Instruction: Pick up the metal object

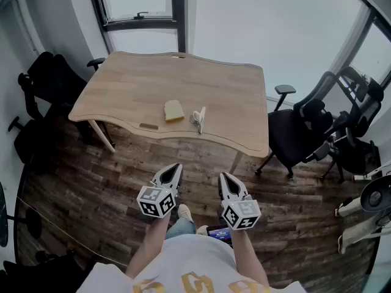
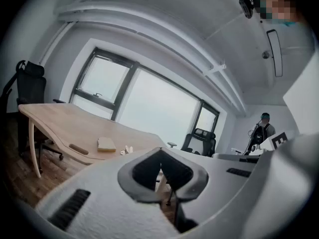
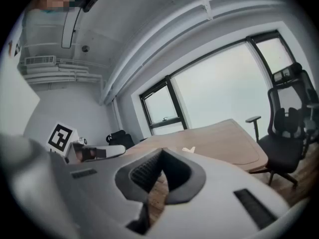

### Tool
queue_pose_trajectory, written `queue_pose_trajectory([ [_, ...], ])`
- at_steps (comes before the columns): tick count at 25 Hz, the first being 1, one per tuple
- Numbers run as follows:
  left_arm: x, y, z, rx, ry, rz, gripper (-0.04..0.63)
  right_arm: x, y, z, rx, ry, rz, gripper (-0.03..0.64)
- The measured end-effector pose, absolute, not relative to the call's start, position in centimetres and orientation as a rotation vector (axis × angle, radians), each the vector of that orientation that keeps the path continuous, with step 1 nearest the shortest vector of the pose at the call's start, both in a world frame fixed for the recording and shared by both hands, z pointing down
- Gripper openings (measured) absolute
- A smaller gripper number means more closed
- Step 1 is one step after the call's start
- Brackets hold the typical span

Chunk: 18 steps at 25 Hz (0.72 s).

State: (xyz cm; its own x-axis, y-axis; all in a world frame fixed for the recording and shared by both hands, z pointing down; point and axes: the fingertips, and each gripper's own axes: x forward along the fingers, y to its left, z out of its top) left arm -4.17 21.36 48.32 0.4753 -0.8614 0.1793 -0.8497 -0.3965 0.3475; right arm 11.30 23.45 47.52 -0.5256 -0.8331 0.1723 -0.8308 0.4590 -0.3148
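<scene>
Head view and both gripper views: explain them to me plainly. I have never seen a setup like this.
No robot here: a person stands holding two hand-held grippers. The head view looks down from the person's head at the left gripper and right gripper. The other two pictures come from cameras riding on those grippers, looking along their jaws. Both are shut and empty, well short of the wooden table. On it lie a yellowish block and the small metal object, untouched.

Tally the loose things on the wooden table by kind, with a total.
Yellow block: 1
Pale metal object: 1
Brown oblong piece: 1
Total: 3
</scene>
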Motion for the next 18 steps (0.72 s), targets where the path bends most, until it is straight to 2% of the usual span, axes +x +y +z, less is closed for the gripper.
queue_pose_trajectory([
  [18, -4.9, 20.9, 48.5, 2.327, -1.564, 0.129, 0.02, 12.1, 23.4, 46.8, -1.606, 2.705, -0.527, 0.011],
])
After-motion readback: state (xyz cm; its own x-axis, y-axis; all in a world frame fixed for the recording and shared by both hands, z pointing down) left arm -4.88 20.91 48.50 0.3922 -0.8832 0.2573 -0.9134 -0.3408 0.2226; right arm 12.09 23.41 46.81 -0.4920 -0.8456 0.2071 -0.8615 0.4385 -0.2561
